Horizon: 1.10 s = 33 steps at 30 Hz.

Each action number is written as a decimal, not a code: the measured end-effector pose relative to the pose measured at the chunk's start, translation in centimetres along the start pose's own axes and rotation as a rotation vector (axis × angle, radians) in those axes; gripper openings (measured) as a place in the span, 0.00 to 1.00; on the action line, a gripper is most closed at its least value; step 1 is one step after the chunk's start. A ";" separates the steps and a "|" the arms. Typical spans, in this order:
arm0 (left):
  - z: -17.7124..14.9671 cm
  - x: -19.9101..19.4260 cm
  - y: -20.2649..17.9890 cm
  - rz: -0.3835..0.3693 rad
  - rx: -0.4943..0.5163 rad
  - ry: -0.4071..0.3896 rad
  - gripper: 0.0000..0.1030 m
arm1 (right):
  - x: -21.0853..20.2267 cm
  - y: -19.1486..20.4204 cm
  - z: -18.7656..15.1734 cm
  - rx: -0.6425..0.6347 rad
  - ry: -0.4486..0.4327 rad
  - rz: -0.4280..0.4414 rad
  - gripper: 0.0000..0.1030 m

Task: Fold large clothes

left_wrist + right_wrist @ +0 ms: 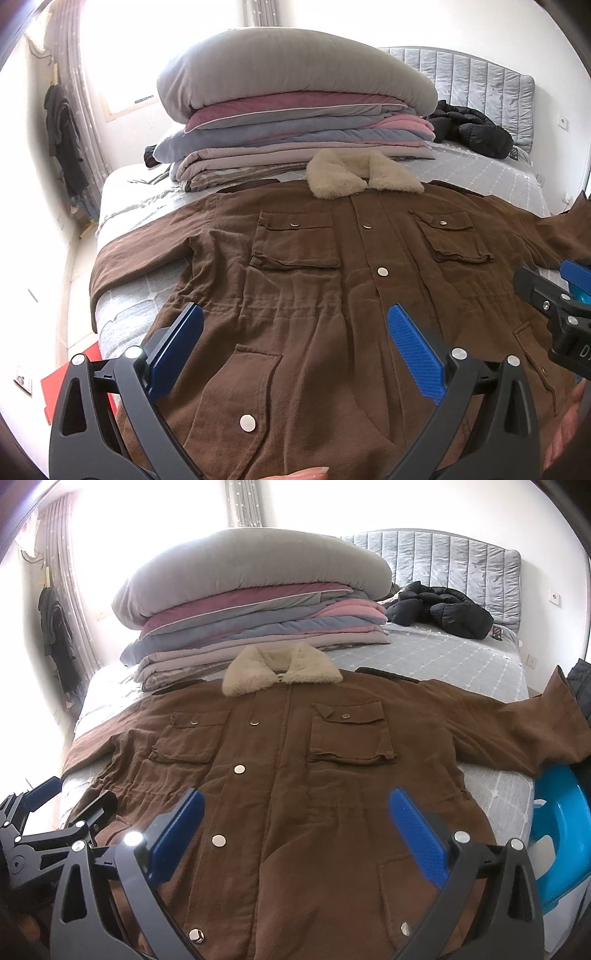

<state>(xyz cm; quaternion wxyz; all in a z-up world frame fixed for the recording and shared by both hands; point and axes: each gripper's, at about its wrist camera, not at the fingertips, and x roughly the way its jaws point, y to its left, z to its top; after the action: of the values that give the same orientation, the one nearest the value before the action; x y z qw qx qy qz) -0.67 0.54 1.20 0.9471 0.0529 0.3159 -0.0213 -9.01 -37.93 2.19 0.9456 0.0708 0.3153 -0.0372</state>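
Note:
A large brown jacket with a cream fleece collar lies flat, front up, on the bed, sleeves spread left and right. It also shows in the right wrist view, collar at the far end. My left gripper is open and empty above the jacket's lower left half. My right gripper is open and empty above its lower right half. The right gripper shows at the right edge of the left wrist view. The left gripper shows at the left edge of the right wrist view.
A stack of folded quilts stands behind the collar. A black puffer jacket lies near the grey headboard. A red object is on the floor at left. A blue plastic stool stands at right.

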 end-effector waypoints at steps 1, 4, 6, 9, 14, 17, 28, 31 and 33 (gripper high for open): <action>0.0 0.1 0.0 0.001 0.002 0.009 0.94 | 0.2 0.0 0.0 -0.005 0.017 -0.006 0.94; 0.0 0.1 0.0 0.000 0.001 0.013 0.94 | 0.5 0.0 0.1 -0.027 0.042 -0.030 0.94; -0.1 0.0 0.0 -0.003 -0.002 0.006 0.94 | 0.4 -0.1 0.1 -0.020 0.042 -0.024 0.94; -0.1 0.1 -0.2 0.001 0.013 0.021 0.94 | 0.4 -0.1 0.1 -0.017 0.039 -0.021 0.94; -0.1 0.3 -0.5 0.001 0.018 0.042 0.94 | 0.3 -0.4 0.0 0.001 0.021 -0.008 0.94; 0.0 0.7 -0.5 -0.003 0.013 0.059 0.94 | 0.5 -0.7 -0.1 0.017 0.007 0.003 0.94; -0.3 1.0 -1.0 -0.015 0.019 0.082 0.94 | 0.9 -0.4 -0.3 0.008 -0.006 -0.005 0.94; -0.2 1.0 -0.9 -0.011 0.023 0.082 0.94 | 0.9 -0.4 -0.2 0.014 0.000 0.004 0.94; -0.2 1.0 -1.0 -0.008 0.029 0.080 0.94 | 0.9 -0.4 -0.2 0.010 -0.004 0.000 0.94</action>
<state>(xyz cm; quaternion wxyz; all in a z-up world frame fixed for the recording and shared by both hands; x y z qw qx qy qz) -0.06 -0.41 0.35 0.9328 0.0661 0.3532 -0.0275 -8.45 -38.27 1.44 0.9459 0.0753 0.3132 -0.0388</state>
